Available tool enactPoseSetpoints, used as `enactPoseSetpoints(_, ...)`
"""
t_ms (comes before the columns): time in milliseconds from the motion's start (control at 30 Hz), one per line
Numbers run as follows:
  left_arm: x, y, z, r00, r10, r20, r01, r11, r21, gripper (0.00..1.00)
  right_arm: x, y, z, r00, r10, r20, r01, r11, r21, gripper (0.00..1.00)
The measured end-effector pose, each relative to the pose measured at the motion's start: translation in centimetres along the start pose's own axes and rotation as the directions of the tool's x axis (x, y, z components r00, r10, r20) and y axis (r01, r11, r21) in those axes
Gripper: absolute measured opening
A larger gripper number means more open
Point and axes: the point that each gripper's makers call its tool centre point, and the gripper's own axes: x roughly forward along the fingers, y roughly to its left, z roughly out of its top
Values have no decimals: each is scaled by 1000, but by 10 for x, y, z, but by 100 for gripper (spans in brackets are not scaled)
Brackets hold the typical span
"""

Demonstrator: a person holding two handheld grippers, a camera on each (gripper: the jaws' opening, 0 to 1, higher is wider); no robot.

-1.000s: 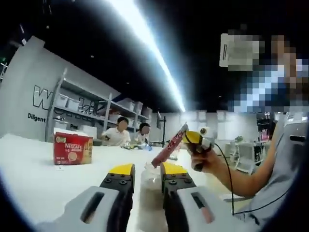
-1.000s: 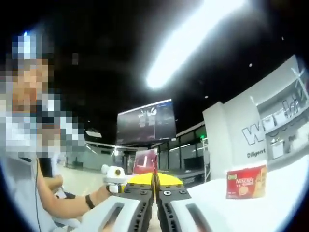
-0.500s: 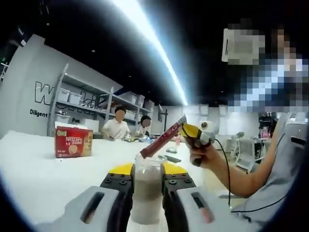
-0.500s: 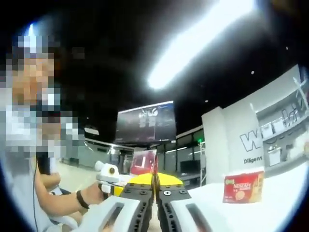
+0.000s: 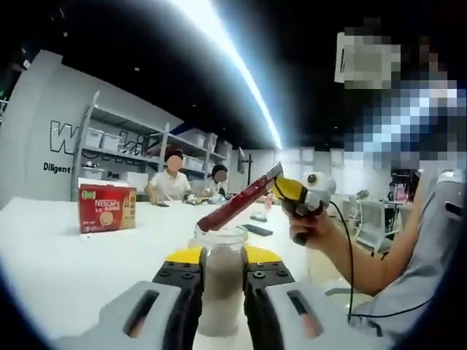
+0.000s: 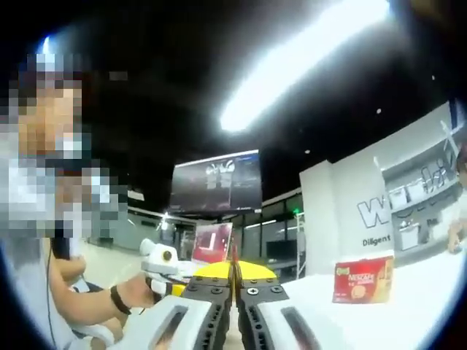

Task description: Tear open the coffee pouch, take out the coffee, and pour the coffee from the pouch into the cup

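A clear glass cup (image 5: pixel 220 281) stands between my left gripper's (image 5: pixel 222 257) yellow-tipped jaws, which press on its sides. A red coffee stick pouch (image 5: pixel 237 201) slants down to the left, its lower end just above the cup's rim. My right gripper (image 5: pixel 281 187), seen in the left gripper view, is shut on the pouch's upper end, with a hand (image 5: pixel 315 232) behind it. In the right gripper view, my right gripper (image 6: pixel 234 271) has its jaws pressed together, and a thin red edge of the pouch (image 6: pixel 233 254) rises between them.
A red Nescafe box (image 5: pixel 106 207) (image 6: pixel 363 278) stands on the white table (image 5: pixel 51 255), left of the cup. Two people sit at the far end of the table. A person's arm (image 5: pixel 379 266) crosses the right side. Shelves line the back wall.
The pouch has tipped lower, and its free end has come down over the cup's mouth. The cup now shows higher between the left jaws. The right gripper stays shut.
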Motion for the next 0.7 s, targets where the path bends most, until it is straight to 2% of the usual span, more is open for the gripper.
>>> enactPoseSetpoints(167,-5,0,0,1000,7,-3,-7,1000,10,20,3,3,-5,1000,0,-11,0,1000,5,2)
enactPoseSetpoints(300,-8,0,4,1000,4,11,-5,1000,9,20,1,2,1,1000,-13,13,13,1000,-1,2)
enactPoseSetpoints(400,-8,-1,7,1000,2,26,-2,1000,1,20,4,4,-5,1000,-9,-9,9,1000,2,2)
enactPoseSetpoints(467,-8,-1,8,1000,1,28,-1,1000,-1,19,1,4,-1,1000,-4,7,4,1000,4,2)
enactPoseSetpoints(600,-3,-7,4,1000,-7,10,7,1000,10,19,-1,2,2,1000,-17,15,17,1000,-1,2)
enactPoseSetpoints(667,-2,-7,3,1000,-8,7,8,1000,16,19,2,4,-8,1000,-16,-25,15,1000,-8,2)
enactPoseSetpoints(700,-2,-7,3,1000,-8,7,8,1000,15,19,1,5,-6,1000,-14,-13,13,1000,-11,2)
